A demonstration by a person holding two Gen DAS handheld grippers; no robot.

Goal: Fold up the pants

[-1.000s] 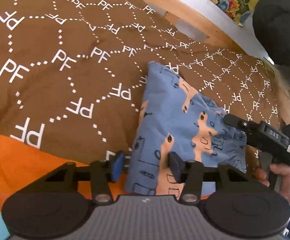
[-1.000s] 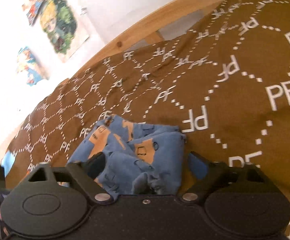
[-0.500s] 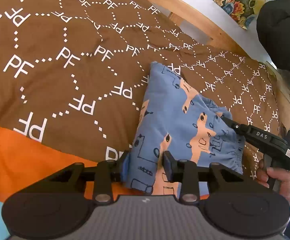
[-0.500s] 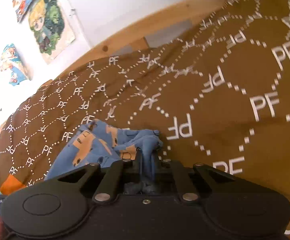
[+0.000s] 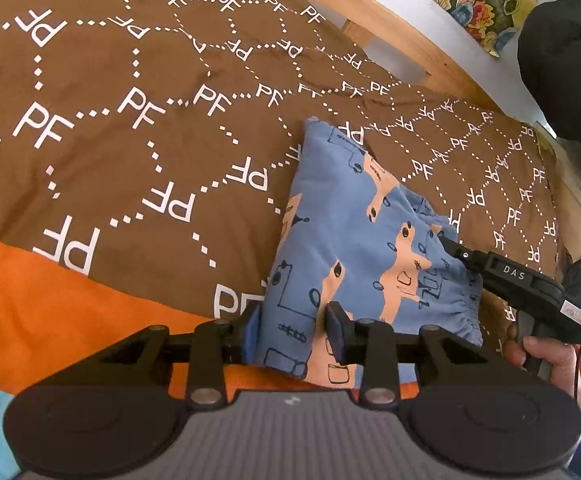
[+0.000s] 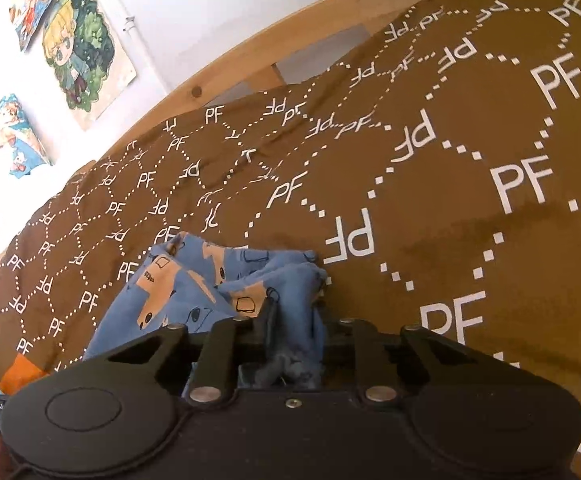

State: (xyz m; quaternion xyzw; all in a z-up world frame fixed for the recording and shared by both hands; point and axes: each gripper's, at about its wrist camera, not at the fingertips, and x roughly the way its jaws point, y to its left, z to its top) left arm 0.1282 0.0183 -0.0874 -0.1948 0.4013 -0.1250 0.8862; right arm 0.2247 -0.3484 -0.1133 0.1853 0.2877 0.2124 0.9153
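Left wrist view: a brown PF-print bedspread point(image 5: 130, 128) with an orange band fills a wooden bed frame point(image 5: 394, 40). The folded blue pants point(image 5: 354, 248) lie on it; the left gripper point(image 5: 294, 330) pinches their near edge.

Right wrist view: posters point(image 6: 86, 48) hang on the white wall. The right gripper point(image 6: 292, 314), jaws easing apart, has bunched pants cloth between its pads
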